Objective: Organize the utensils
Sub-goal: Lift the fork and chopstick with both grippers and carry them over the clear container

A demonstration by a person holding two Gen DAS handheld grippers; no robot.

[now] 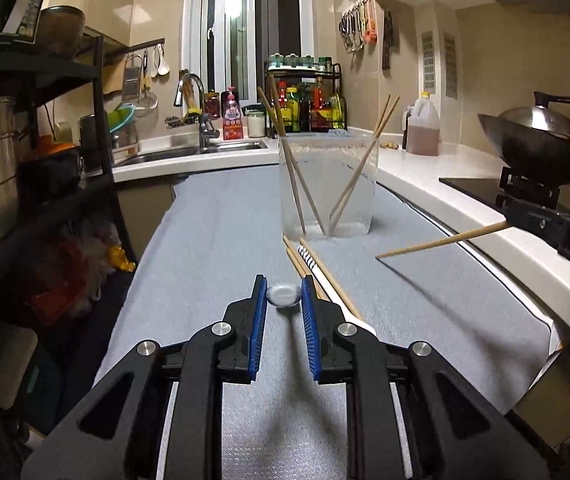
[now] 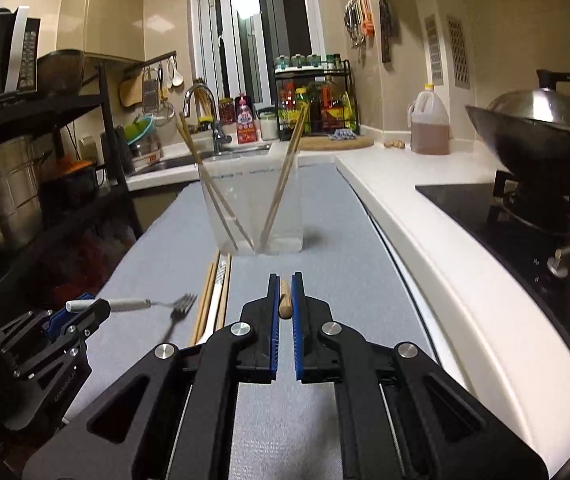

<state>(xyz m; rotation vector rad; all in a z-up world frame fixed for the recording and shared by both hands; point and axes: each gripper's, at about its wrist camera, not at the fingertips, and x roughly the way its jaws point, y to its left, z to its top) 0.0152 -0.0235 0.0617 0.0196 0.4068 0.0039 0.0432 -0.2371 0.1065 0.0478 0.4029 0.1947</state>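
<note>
Left tongs point(image 1: 283, 295) clenched on the pale handle of a fork point(image 2: 153, 304); from the left wrist view only the rounded handle end seen head-on between the blue pads, the tines hidden beyond it. From the right wrist view, fork held about level above the grey mat point(image 1: 213, 240), tines pointing right, blurred, hard to count.

Right tongs point(image 2: 285, 294) clenched on a wooden chopstick point(image 1: 441, 242); in the right wrist view just the blunt butt end showing between the pads, the rest hidden behind the tongs. From the left wrist view, same chopstick sticking out leftward and slightly downward, clear of the mat, with a soft shadow beneath.

Between the two tongs, flat on the mat: loose chopsticks point(image 1: 305, 264) beside a white utensil point(image 2: 215, 308) with a striped band, near ends cut off by the left tongs, kind of utensil unclear.

Farther along the bench point(image 2: 405, 208), clear plastic container point(image 1: 327, 184) standing upright on the mat, holding two pairs of chopsticks point(image 2: 281, 184) leaning apart in a V, tips at the bottom, tops above the rim. Container walls cloudy, contents at the base hard to make out.

Far right, wok point(image 1: 541, 140) on the stove, partly cut off by the frame edge.
</note>
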